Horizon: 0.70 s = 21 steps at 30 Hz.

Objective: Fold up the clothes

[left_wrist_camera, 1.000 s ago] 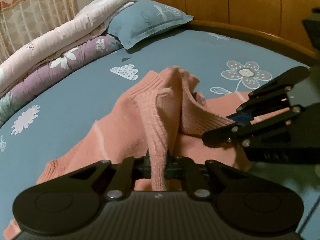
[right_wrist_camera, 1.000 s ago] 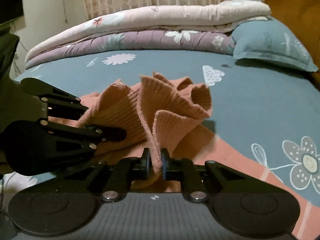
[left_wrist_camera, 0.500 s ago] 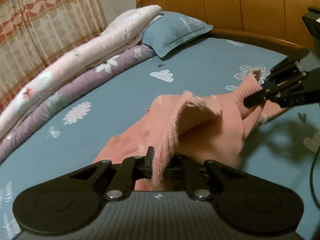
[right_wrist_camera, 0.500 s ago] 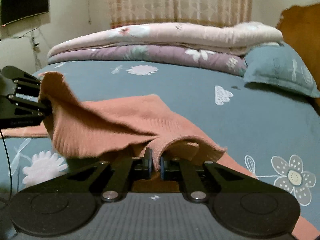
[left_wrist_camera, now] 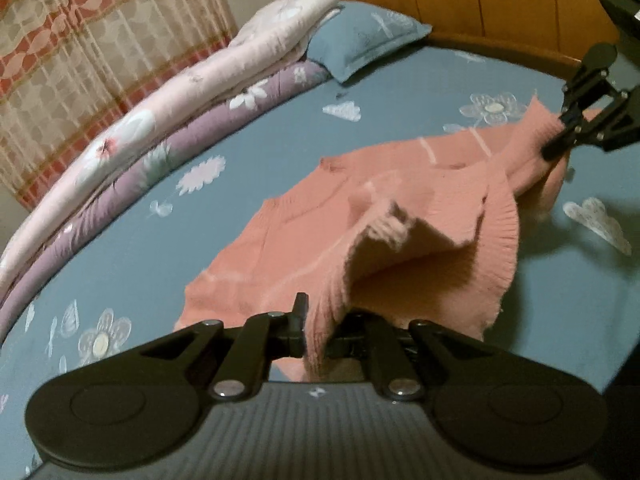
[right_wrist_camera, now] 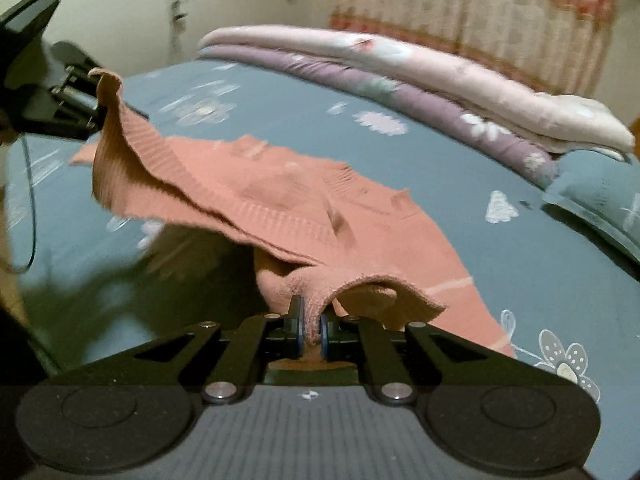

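Two hand-held grippers now stand well apart, where a second ago we saw them nearly touching over a bunched heap. The left hand-held gripper [left_wrist_camera: 316, 332] has its jaws pressed together on one ribbed hem corner of the pink sweater [left_wrist_camera: 360, 220]; the right hand-held gripper [right_wrist_camera: 312, 330] pinches the other corner in the same way. The hem, crumpled between them before, is now drawn out into a sagging span lifted off the bed [left_wrist_camera: 140, 260], while the upper part of the sweater lies on the blue flowered sheet. Both views look from higher and farther back than before. The folded quilts [right_wrist_camera: 440, 80] and pillow [left_wrist_camera: 368, 40] appear unmoved, though motion blur softens them.
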Tool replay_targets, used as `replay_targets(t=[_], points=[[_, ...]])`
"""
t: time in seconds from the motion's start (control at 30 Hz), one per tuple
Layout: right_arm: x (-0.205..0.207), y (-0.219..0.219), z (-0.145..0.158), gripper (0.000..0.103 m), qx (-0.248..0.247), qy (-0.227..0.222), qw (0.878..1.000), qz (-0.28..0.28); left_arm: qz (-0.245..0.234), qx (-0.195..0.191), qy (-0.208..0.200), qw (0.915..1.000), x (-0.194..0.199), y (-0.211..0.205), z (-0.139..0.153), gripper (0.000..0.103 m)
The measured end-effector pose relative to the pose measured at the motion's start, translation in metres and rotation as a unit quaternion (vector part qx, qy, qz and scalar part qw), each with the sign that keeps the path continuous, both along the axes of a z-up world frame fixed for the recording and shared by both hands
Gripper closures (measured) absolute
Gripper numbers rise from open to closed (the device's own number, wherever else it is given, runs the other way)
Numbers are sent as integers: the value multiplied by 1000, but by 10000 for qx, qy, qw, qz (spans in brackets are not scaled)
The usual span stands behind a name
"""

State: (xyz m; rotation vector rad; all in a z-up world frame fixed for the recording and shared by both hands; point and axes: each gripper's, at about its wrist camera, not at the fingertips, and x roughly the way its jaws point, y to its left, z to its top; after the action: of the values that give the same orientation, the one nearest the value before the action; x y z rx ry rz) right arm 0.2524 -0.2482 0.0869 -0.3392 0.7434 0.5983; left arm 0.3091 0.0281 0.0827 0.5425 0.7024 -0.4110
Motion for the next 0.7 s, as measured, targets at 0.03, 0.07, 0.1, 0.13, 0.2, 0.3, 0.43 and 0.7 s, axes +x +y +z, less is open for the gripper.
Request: replay_targets(t=[0.03,0.07,0.1,0.13,0.2,0.3,0.43,0.7], points=[[-4,0,2,92,-73,85,9999,119,-3,41,66,10000,-5,3,1,97],[-7,1,4,92,-128,173,9995,236,-6,81,132,9999,-10,6,2,97],[-10,2,4,92,-173,280,9988,367,-13,123,199,9997,-15,9,2,97],[-14,3,5,92,-227,388,9977,506,-55,176,275,9995,-20,11,1,97],[-23,6,3,92,-369,616,9943,791,-135,277,432,9986,-31,16,-1,97],[-36,13,-7,92,-646,1024,9854,1199,-183,330,780,9962,-42,24,-12,97],[-47,20,-33,92,-896,1567,9716,1528,-278,495,1216,9910,-53,31,-39,97],[-70,31,-107,91,-1397,2505,9420,1742,-353,876,1783,9794,-62,36,-108,95]])
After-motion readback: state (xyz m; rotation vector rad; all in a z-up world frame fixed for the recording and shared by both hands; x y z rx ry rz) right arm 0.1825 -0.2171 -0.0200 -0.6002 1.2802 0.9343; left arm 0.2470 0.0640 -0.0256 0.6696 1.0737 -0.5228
